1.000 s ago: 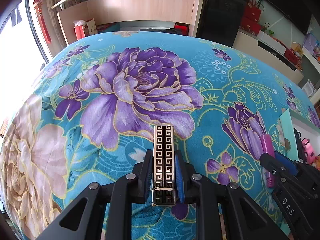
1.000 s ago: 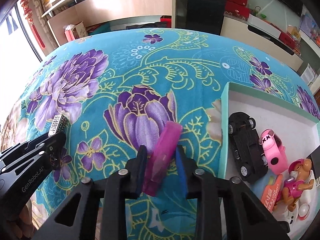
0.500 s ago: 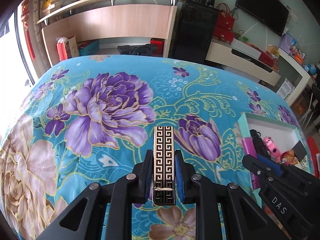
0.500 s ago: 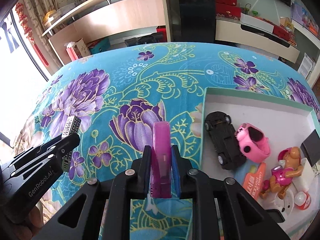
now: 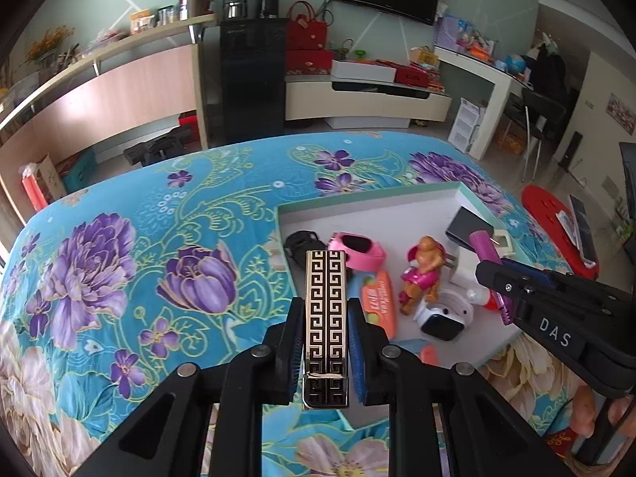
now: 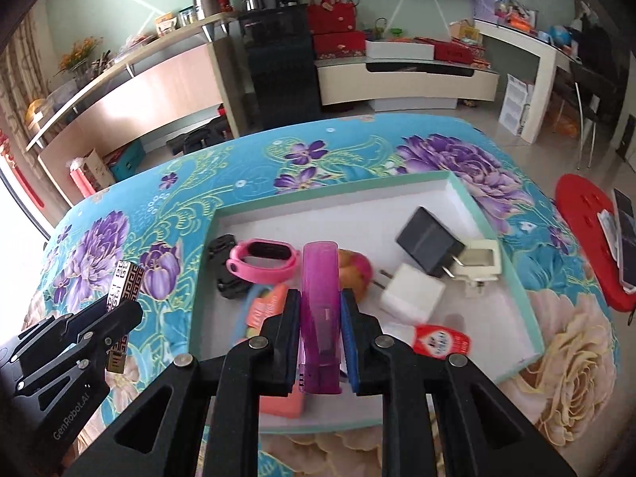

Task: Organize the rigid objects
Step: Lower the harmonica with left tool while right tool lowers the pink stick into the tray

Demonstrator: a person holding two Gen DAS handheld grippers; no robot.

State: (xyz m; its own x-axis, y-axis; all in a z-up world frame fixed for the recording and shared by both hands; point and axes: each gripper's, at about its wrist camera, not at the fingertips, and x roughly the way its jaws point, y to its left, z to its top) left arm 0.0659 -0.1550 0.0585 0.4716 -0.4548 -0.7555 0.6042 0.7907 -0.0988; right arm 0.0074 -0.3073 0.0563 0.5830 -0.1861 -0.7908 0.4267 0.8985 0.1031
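Floral bedspread [image 5: 119, 246], tray [image 6: 512, 266] ahead. My left gripper [image 5: 326, 351] clamps patterned bar [image 5: 325, 318], right gripper [image 6: 320, 344] clamps magenta stapler [image 6: 320, 314]; both poised above tray for drop-in.

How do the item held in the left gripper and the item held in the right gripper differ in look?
The patterned bar in the left gripper is opaque, black with a pale key-fret pattern; the purple bar in the right gripper is plain translucent magenta. The patterned bar has square ends; the purple bar's far end looks rounded. Both are slim, rigid, clamped lengthwise, and point toward the tray.
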